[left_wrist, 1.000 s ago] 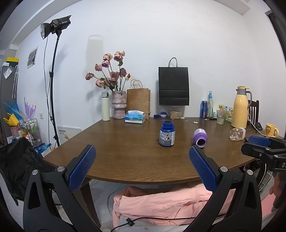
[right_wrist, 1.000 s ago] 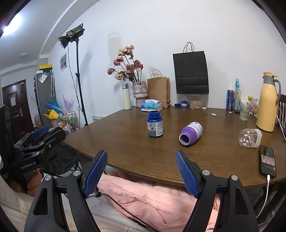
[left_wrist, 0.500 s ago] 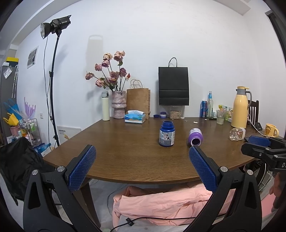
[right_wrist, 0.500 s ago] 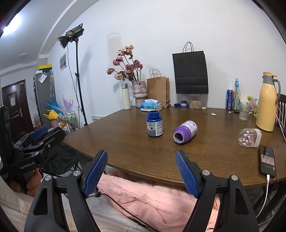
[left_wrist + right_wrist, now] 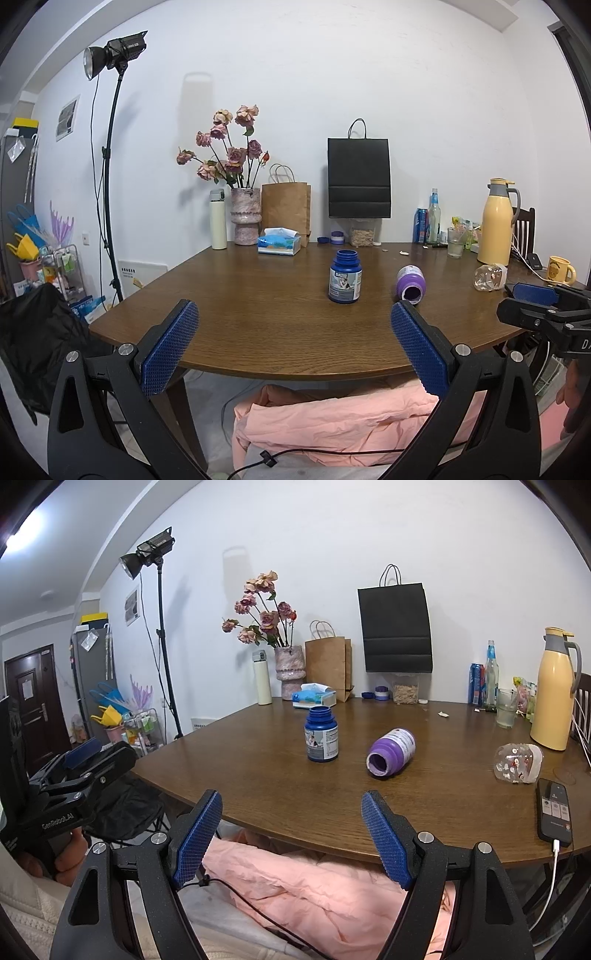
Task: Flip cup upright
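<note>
The purple cup is lying on its side on the table, mouth facing near, right of the upright blue bottle. Both the left gripper and right gripper are hanging wide open, gripping nothing, seemingly short of the near table edge.

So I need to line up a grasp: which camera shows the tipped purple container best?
The right wrist view. The purple container lies on its side, showing its open mouth, body and label. The left wrist view shows it foreshortened, mostly its mouth, just beyond the left gripper's right finger.

Home dining room, wooden table, flower vase, thermos jug
</note>
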